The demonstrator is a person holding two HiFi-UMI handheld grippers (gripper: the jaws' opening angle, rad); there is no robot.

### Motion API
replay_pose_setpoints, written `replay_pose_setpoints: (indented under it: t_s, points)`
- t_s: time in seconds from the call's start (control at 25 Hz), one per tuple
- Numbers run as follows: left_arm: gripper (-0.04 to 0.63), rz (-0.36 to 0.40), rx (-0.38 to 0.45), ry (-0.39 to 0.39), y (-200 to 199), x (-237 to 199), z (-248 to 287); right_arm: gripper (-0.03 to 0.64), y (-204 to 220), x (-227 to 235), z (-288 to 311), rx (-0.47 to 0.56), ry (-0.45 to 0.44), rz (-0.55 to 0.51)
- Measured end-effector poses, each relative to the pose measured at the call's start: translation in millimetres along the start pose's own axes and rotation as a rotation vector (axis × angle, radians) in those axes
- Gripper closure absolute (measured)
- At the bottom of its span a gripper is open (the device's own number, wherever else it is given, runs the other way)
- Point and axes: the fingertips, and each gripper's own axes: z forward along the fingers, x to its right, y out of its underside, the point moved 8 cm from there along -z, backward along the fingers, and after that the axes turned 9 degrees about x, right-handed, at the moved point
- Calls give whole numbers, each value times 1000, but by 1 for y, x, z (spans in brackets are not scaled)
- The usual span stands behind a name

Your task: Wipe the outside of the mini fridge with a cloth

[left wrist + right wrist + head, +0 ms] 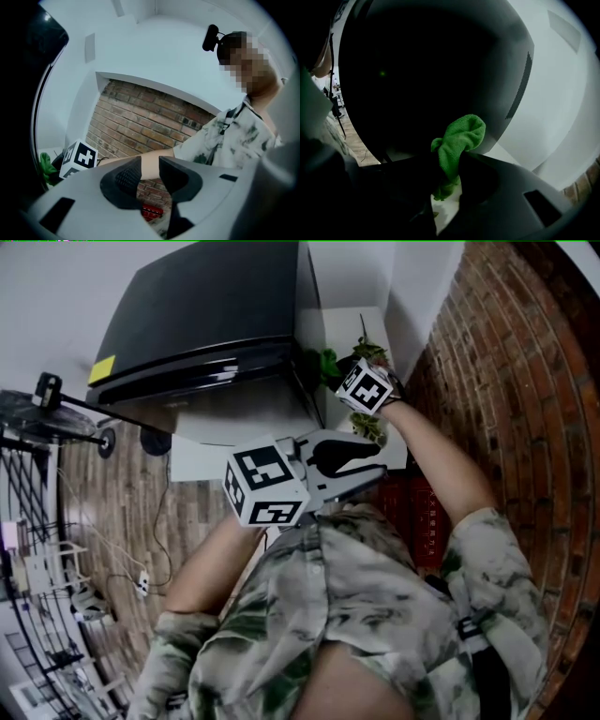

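One black mini fridge, one green cloth; two grippers, left gripper, right gripper; one red crate

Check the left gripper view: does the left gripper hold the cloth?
No: the left gripper stands open with nothing between its jaws.

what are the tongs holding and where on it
The right tongs pinch the green cloth at its bunched middle; the left tongs are open and empty.
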Motion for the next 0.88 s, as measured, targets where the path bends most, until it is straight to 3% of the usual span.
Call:
replay_pose_setpoints:
  t_s: [0.28,0.36,0.88]
  points:
    - [469,-3,-2,-11,1,2,-8,514,40,-10,25,-87,-2,38]
    - [469,-3,-1,-9,1,2,-11,514,37,-7,18,-71,16,52]
    - [469,-19,8,60,5,5,-23,513,-94,12,-111,165,101,-56]
